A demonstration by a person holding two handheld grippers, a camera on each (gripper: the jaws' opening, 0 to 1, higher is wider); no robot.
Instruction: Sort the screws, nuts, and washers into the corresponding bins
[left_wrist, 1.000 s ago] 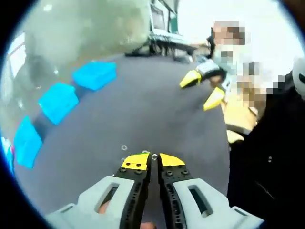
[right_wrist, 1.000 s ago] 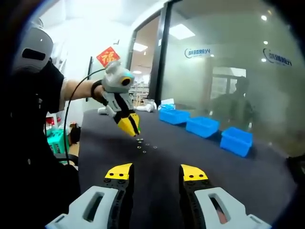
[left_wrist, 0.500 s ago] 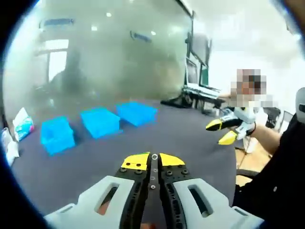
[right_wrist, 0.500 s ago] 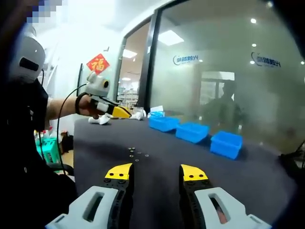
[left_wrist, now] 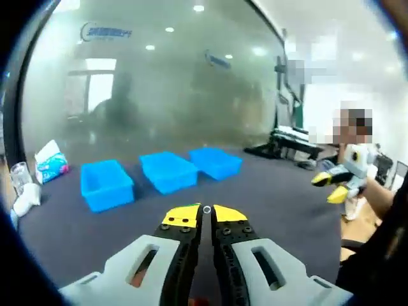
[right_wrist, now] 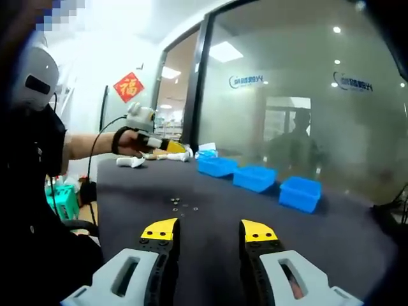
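A dark table [right_wrist: 210, 223] carries everything. Along its far side three blue bins [left_wrist: 167, 171] stand in a row, close together, all open-topped; what lies in them can't be made out. A tissue pack [left_wrist: 50, 164] and a cup [left_wrist: 19, 177] sit off to the left end of the table.

The left tongs [left_wrist: 204, 210] are pinched nearly shut on a small washer [left_wrist: 206, 209], which sits right at the tips, and they are up over the table, aimed toward the bins. The right tongs [right_wrist: 209, 231] stand wide with nothing between them, near the table's near edge.

The loose hardware [right_wrist: 180, 203], a small scatter of rings and bits, lies on the table between the right tongs and the bins.

These pieces look like stiff, light metal, smooth and thin, so they will likely skid or flip if nudged. I'd take each by its rim with the very tips, as the washer is held now, and let it go low over its bin so it doesn't bounce out.
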